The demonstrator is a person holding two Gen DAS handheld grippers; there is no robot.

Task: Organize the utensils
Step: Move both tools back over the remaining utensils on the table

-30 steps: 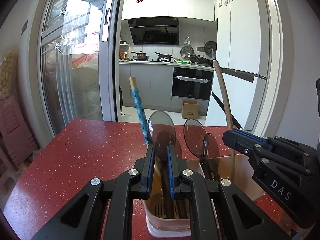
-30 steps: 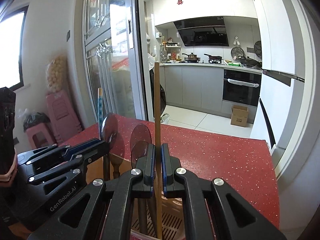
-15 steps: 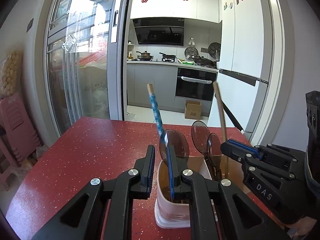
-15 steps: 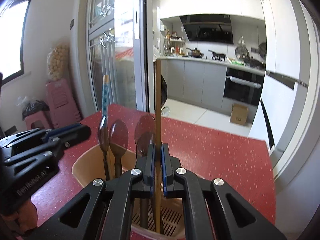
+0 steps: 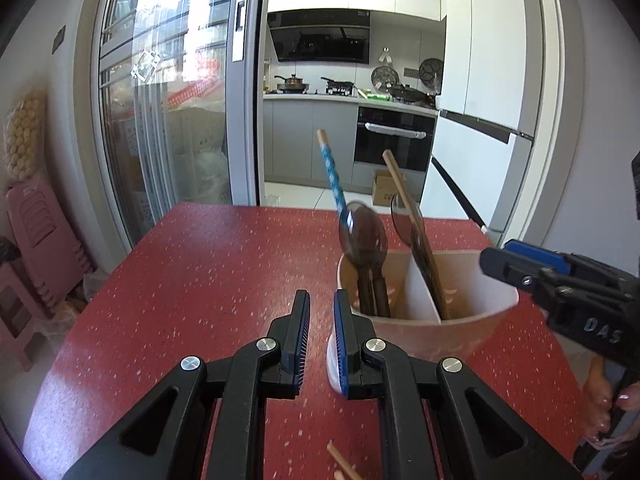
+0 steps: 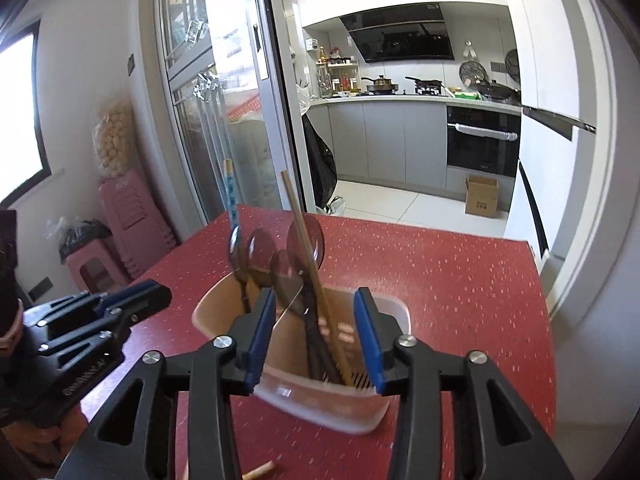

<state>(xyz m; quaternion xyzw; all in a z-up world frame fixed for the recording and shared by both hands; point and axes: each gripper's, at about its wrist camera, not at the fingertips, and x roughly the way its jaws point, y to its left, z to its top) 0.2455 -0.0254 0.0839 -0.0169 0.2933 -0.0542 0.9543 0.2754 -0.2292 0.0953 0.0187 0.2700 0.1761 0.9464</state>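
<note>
A beige two-compartment holder (image 5: 464, 332) (image 6: 320, 398) stands on the red table. In it are dark translucent spoons (image 5: 364, 236) (image 6: 262, 244), a blue-patterned chopstick (image 5: 332, 172) (image 6: 231, 196) and a wooden chopstick (image 5: 394, 176) (image 6: 304, 236). My right gripper (image 6: 315, 294) sits just behind the holder. Its jaws are opening, and the wooden chopstick leans free in the gap without touching the pads. My left gripper (image 5: 321, 296) is short of the holder's left side. It is shut to a narrow slit with nothing in it.
Loose wooden chopsticks (image 5: 340, 460) (image 6: 260, 470) lie on the red speckled table (image 5: 200, 280) close in front of me. The table's right edge (image 6: 536, 264) is near the fridge. A person's hand (image 5: 604, 408) holds the right gripper. Pink stools (image 6: 120, 232) stand by the glass door.
The right jaws came off the wooden chopstick, which now leans in the holder. Both grippers drew back from above the holder, the left one also shifting to its left.
</note>
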